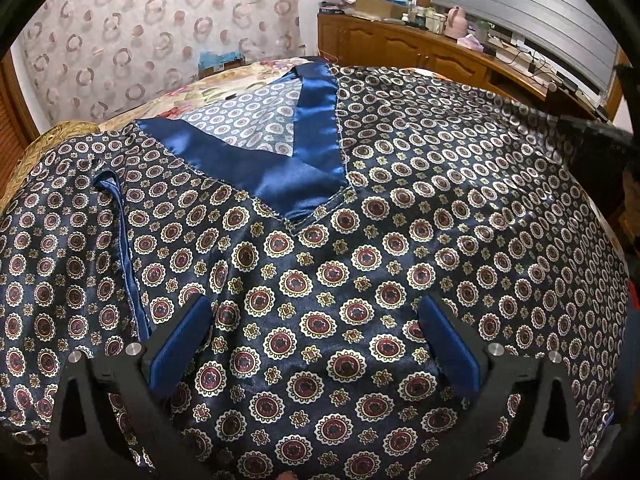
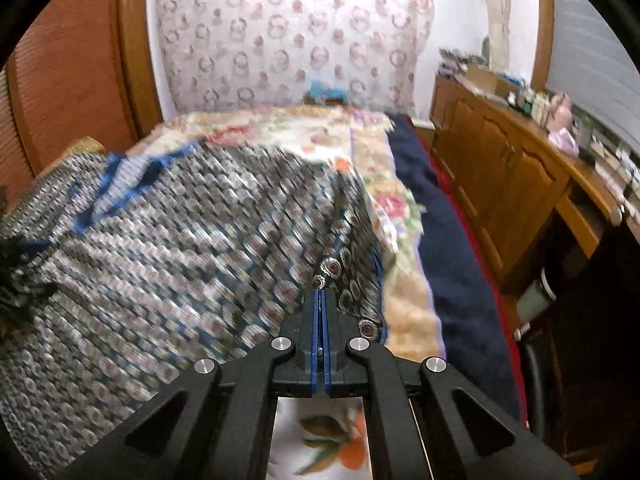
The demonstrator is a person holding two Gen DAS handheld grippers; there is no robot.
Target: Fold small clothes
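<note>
Pinching the patterned shirt (image 2: 180,248) edge, right tongs (image 2: 320,294) clamped; left tongs (image 1: 312,320) apart

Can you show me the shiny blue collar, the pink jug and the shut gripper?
Shiny blue satin V-collar (image 1: 316,168), left wrist view, right band.
Pink plastic jug (image 1: 457,22), left wrist view, body.
Right gripper (image 2: 321,294), right wrist view, fingertips pinching patterned shirt (image 2: 348,280).

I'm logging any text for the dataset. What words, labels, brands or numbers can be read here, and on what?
None can be read.
The shirt bears only a medallion pattern, no label in view.
Boxes and bottles on the cabinet are too small to read; the right wrist view is blurred.
</note>
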